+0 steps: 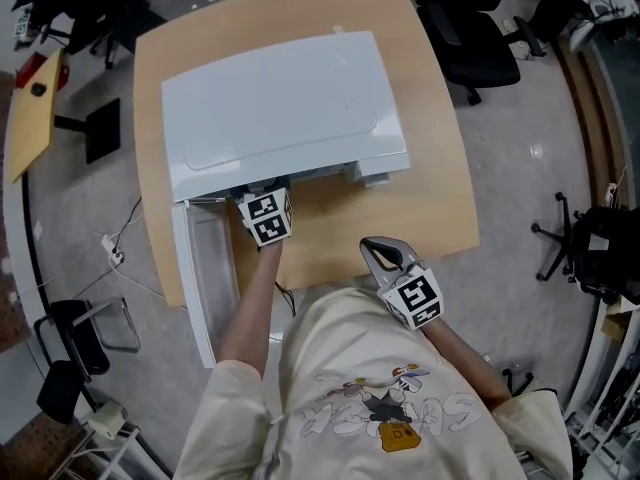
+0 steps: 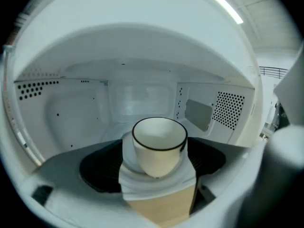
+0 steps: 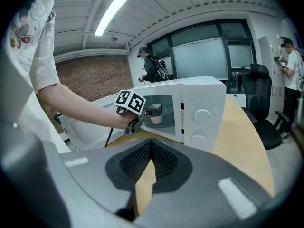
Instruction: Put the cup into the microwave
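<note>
A cream cup [image 2: 159, 146] with a dark rim stands upright inside the white microwave [image 1: 290, 98], on its floor near the front. My left gripper [image 2: 154, 172] reaches into the oven's mouth, jaws spread wide with the cup between the black pads [image 2: 97, 167]. I see a sliver of gap on the cup's left side. From the right gripper view the cup [image 3: 155, 113] and the left gripper [image 3: 142, 114] show in the open cavity. My right gripper [image 3: 151, 148] hangs back over the table's front edge, shut and holding nothing.
The microwave door [image 1: 205, 268] swings open to the left, past the wooden table [image 1: 430, 198]. Black office chairs [image 1: 470, 28] stand at the back right. In the right gripper view, people [image 3: 152, 65] stand near the windows.
</note>
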The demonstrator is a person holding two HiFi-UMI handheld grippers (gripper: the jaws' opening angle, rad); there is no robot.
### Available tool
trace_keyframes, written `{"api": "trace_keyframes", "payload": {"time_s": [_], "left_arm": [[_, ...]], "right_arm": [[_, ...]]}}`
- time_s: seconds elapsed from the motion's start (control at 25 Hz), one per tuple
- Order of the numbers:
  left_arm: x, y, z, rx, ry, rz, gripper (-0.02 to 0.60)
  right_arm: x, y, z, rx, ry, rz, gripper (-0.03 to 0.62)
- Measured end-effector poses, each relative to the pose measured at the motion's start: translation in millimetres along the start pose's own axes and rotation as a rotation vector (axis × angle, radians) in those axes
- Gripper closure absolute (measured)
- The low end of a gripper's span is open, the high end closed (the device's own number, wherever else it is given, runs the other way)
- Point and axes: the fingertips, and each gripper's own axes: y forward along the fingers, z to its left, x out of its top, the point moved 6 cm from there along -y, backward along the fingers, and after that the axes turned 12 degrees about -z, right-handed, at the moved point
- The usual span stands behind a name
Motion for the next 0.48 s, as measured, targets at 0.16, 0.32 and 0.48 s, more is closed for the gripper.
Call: {"api": "trace_keyframes", "payload": {"time_s": [0.16, 0.32, 0.48], "left_arm": [[1, -48, -11, -0.015, 0.002, 0.021, 0.199], [-3, -109, -39, -0.047, -0.025, 0.077, 0.296], [-2, -160, -61, -0.065, -0.059, 0.133, 0.481]], "right_arm": [[4, 9, 1, 0.044, -0.017, -0.018, 0.588], [4, 14, 3, 0.077, -0.022, -0.033, 0.588], [6, 24, 9, 0.096, -0.014, -0.039, 0.588]]}}
